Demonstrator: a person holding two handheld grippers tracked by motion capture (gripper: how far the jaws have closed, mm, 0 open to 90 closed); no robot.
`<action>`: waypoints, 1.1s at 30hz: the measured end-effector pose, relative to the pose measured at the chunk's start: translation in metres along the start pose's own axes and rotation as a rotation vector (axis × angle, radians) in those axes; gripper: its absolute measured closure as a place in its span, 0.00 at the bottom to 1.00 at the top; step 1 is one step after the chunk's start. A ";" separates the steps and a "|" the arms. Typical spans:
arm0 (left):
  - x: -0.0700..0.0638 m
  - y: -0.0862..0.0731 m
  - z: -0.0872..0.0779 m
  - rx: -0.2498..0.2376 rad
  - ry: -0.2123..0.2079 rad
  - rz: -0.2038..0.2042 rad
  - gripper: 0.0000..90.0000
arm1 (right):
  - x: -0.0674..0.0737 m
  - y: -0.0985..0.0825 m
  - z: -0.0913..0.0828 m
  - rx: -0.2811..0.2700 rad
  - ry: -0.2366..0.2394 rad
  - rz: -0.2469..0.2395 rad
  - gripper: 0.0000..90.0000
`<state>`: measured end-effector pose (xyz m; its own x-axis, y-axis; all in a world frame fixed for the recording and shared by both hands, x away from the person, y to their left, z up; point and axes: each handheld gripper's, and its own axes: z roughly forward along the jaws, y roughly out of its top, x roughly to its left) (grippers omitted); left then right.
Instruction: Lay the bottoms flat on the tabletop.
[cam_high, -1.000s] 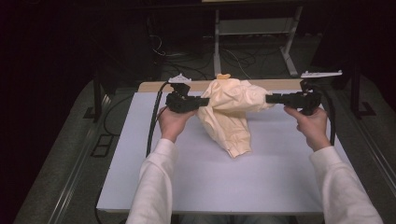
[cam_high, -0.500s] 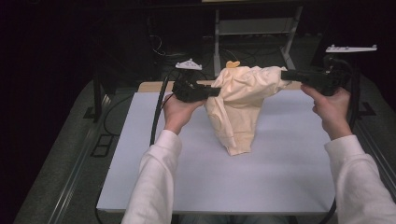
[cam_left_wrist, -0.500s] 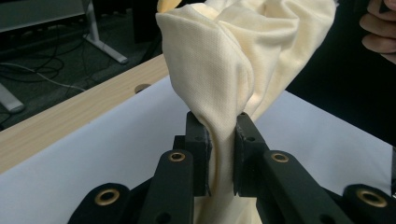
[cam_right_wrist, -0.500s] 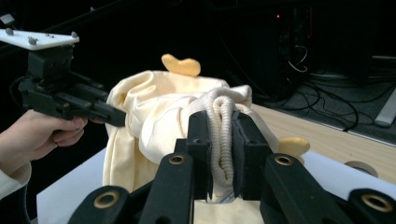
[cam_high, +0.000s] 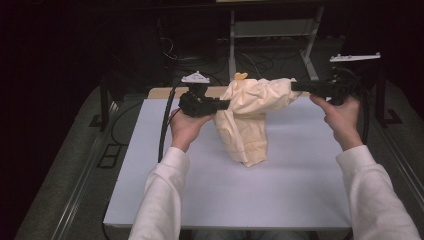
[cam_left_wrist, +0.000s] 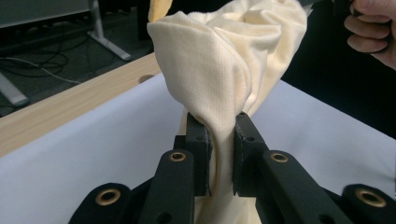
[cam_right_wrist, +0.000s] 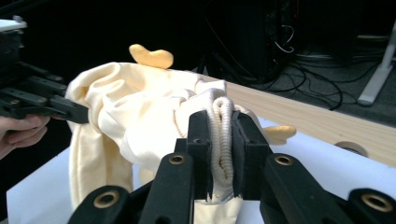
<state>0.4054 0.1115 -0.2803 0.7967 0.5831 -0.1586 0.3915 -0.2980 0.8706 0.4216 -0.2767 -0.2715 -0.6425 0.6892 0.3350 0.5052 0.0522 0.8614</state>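
The left tongs (cam_high: 222, 104) and right tongs (cam_high: 295, 86) were each clamped on the cream garment (cam_high: 247, 120), held stretched between them with its tail touching the white surface (cam_high: 200, 200) toward 12 o'clock; gripping looked done, spreading and folding remained.

You've got a white sheet (cam_high: 280, 200) covering most of the desk (cam_high: 160, 92), with a strip of bare wood showing along the far edge. Behind it, loose cables (cam_high: 260, 62) are tangled on the dark floor around a grey metal frame (cam_high: 305, 30).
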 end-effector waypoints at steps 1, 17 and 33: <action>0.000 0.000 0.000 0.000 0.000 0.000 0.88 | 0.000 0.000 0.000 0.000 0.000 0.000 0.86; 0.003 -0.022 0.011 0.066 0.015 0.006 0.88 | -0.017 -0.035 0.053 0.125 -0.020 0.123 0.40; -0.025 -0.033 0.053 0.047 -0.073 -0.014 0.88 | 0.003 -0.045 0.061 0.127 0.097 0.148 0.14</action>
<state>0.3967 0.0662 -0.3300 0.8217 0.5316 -0.2053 0.4224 -0.3263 0.8457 0.4325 -0.2330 -0.3324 -0.6055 0.6235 0.4946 0.6628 0.0511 0.7471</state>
